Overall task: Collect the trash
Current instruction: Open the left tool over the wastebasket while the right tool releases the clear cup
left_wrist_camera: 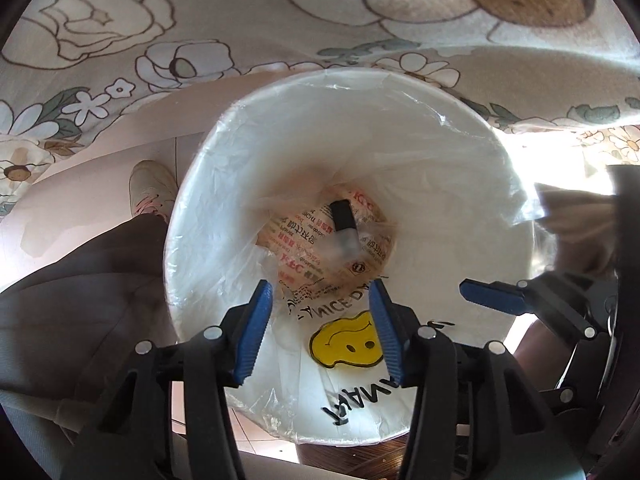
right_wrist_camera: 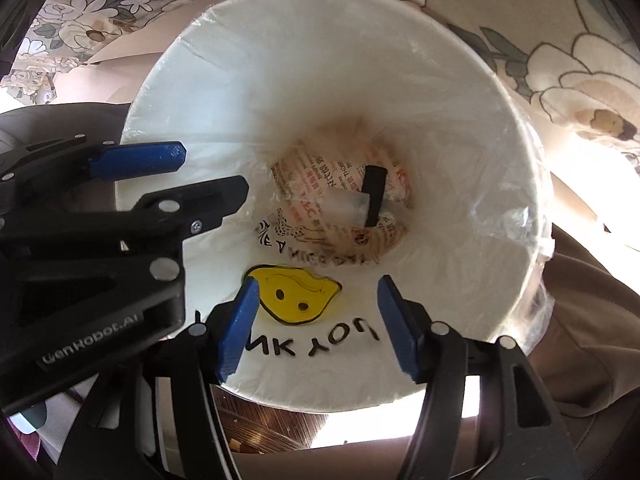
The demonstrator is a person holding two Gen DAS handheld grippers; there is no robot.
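Observation:
A white round trash bin lined with a clear plastic bag stands below both grippers; it also shows in the right wrist view. At its bottom lie a crumpled printed paper wrapper and a small black-and-clear item. A yellow smiley print shows on the bag. My left gripper is open and empty over the bin mouth. My right gripper is open and empty too; its blue finger shows to the right in the left wrist view. The left gripper's blue finger shows at the left in the right wrist view.
Floral fabric lies behind the bin. A person's shoe and dark trouser leg are left of the bin. Wood flooring shows under the bin's near edge.

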